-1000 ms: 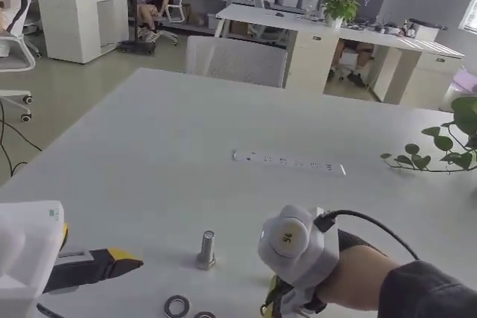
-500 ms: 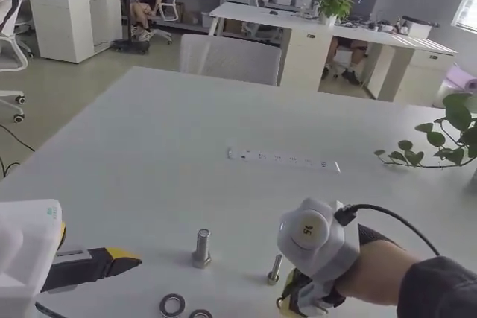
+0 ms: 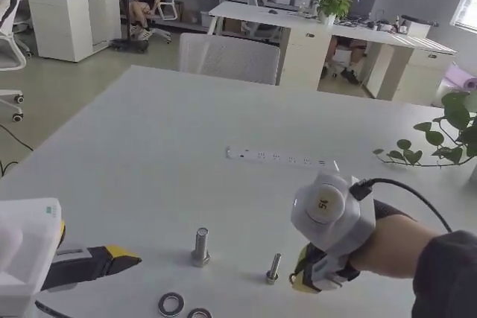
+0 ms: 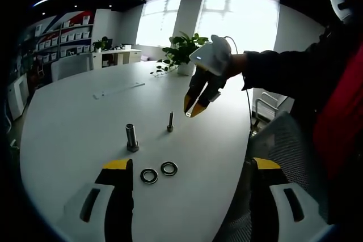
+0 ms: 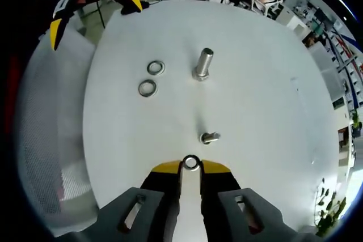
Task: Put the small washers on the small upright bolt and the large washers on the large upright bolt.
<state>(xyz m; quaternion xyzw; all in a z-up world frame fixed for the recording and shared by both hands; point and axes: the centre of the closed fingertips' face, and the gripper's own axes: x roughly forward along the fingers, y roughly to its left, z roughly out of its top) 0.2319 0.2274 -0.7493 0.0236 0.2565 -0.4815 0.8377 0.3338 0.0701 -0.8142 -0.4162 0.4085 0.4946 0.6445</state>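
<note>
The large bolt (image 3: 200, 247) and the small bolt (image 3: 273, 268) stand upright on the white table (image 3: 186, 147). Two large washers (image 3: 171, 304) lie flat in front of them. My right gripper (image 3: 299, 281) hovers just right of the small bolt. In the right gripper view its jaws (image 5: 191, 165) are shut on a small washer (image 5: 191, 162), with the small bolt (image 5: 210, 138) just ahead and the large bolt (image 5: 203, 64) farther on. My left gripper (image 4: 191, 164) is wide open and holds nothing, with the two washers (image 4: 149, 175) lying between its jaws and the large bolt (image 4: 131, 138).
A white power strip (image 3: 279, 159) lies across the middle of the table. A potted plant (image 3: 447, 135) trails over the right edge. Desks, chairs and seated people fill the room behind.
My right gripper has drifted right and slightly up, uncovering the small bolt it was hiding. The left gripper, the bolts and the washers have stayed in place.
</note>
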